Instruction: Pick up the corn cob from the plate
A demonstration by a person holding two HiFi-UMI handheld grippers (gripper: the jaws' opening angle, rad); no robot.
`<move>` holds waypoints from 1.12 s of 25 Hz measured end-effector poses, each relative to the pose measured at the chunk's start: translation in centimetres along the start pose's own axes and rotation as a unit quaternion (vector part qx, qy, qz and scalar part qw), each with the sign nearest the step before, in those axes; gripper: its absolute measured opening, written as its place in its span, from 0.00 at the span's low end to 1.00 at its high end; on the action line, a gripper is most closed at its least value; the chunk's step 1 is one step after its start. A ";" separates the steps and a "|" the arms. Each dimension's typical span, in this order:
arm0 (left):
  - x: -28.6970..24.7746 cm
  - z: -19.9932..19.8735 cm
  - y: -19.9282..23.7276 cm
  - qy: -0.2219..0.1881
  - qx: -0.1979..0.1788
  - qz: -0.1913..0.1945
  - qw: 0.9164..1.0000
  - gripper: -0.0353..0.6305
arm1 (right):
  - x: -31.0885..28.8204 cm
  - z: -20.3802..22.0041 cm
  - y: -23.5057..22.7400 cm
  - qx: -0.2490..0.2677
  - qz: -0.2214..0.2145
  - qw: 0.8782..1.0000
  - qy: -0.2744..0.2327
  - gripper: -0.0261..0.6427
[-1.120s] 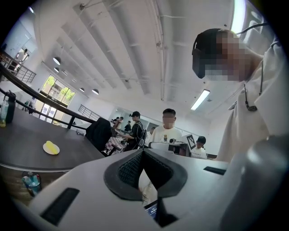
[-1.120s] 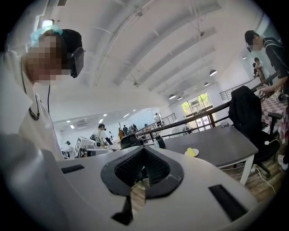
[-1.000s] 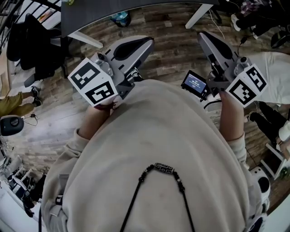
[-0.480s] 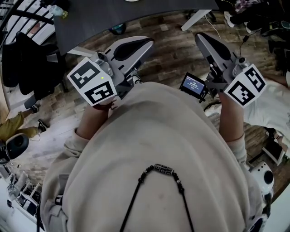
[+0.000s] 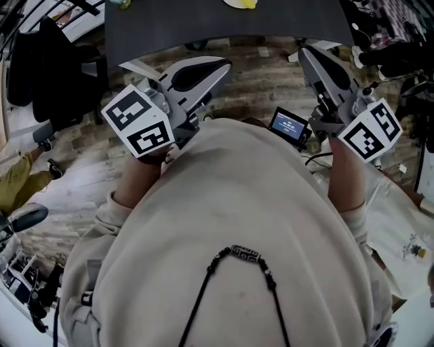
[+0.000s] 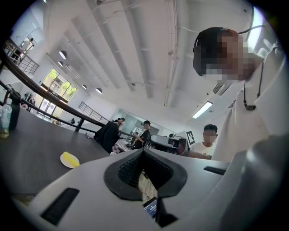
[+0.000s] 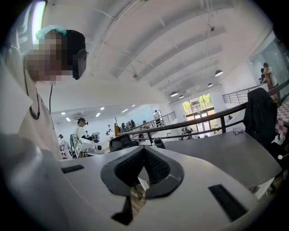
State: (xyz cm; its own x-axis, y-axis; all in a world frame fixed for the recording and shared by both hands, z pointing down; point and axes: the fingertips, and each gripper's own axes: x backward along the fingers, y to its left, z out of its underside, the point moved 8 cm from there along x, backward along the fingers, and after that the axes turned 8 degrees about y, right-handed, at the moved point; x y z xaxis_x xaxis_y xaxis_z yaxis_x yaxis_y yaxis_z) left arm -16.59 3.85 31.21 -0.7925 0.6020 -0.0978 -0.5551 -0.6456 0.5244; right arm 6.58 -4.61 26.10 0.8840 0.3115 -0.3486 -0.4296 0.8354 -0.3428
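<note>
- Since a second before, the dark table [image 5: 203, 20] had spread down from the top edge of the head view. It filled more of the upper frame and brought a plate [image 6: 62, 159] into sight at the top edge.
- Both tools sat much where they had been in that view: the left gripper [image 5: 220, 64] at upper left of centre, the right gripper [image 5: 304, 53] at upper right.
- The step in hand looked like the approach, with nothing reached yet.
- The corn cob [image 6: 71, 158] lay on the plate at the lower left of the left gripper view, well apart from both tools.
- Each gripper's jaws were pressed together with nothing between them.
- Next, one gripper would likely need to close in on the plate, spread its jaws and straddle the cob.
</note>
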 end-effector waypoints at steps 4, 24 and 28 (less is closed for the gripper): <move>3.6 7.4 -12.9 0.006 0.001 0.049 0.999 0.06 | 10.2 5.3 10.8 0.025 0.032 0.999 0.009 0.06; -0.9 6.6 -14.4 -0.016 0.004 -0.065 0.998 0.06 | 9.4 3.4 1.6 0.007 -0.065 0.998 0.013 0.06; -4.2 4.0 -13.2 -0.017 0.000 -0.075 0.997 0.06 | 9.0 1.1 -2.6 0.000 -0.078 0.997 0.012 0.06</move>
State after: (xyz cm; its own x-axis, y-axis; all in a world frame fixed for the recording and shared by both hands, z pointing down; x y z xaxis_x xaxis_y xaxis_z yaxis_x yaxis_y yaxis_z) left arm -4.92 11.74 28.05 -0.6912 0.7075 -0.1475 -0.6671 -0.5462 0.5065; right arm 15.88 -3.46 24.76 0.9354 0.1677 -0.3112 -0.2874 0.8733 -0.3934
